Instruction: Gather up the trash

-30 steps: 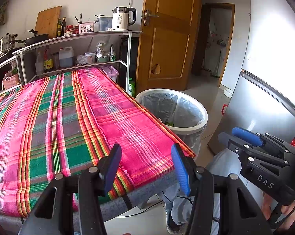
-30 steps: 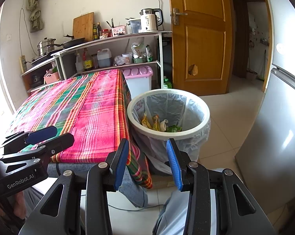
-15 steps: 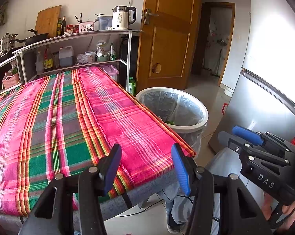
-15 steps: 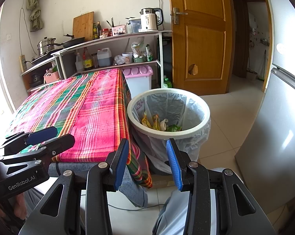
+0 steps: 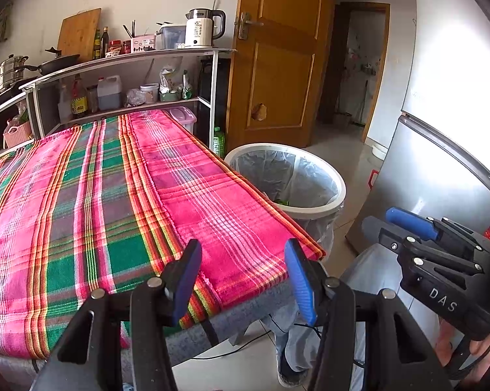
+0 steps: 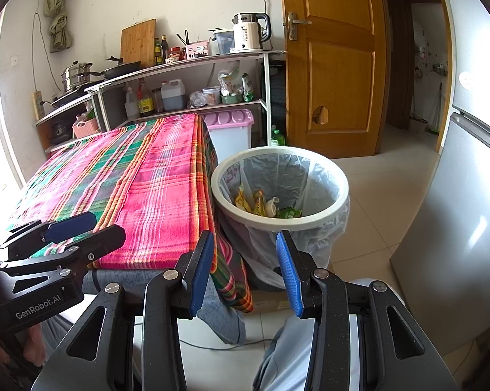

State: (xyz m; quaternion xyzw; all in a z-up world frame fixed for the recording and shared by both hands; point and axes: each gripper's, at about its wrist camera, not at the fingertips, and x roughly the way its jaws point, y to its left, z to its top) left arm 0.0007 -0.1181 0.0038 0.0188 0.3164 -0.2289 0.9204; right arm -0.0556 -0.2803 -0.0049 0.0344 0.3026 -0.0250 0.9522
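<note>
A white bin (image 6: 338, 202) lined with a clear bag stands on the floor at the table's right side; yellow and green wrappers (image 6: 264, 207) lie at its bottom. In the left wrist view the same bin (image 5: 329, 207) shows past the table's corner. My left gripper (image 5: 243, 270) hovers open over the near edge of the plaid tablecloth (image 5: 98, 195), nothing between its blue pads. My right gripper (image 6: 243, 268) is open too, held just in front of the bin with nothing in it. Each gripper also shows from the side in the other's view: right gripper (image 5: 391, 220), left gripper (image 6: 88, 228).
A steel shelf (image 6: 186, 65) behind the table carries a kettle, bottles, pans and a cutting board. A pink-lidded box (image 6: 228, 130) stands beside it. A wooden door (image 6: 336, 65) is at the back, a grey fridge (image 6: 456, 211) to the right. A person's legs show below.
</note>
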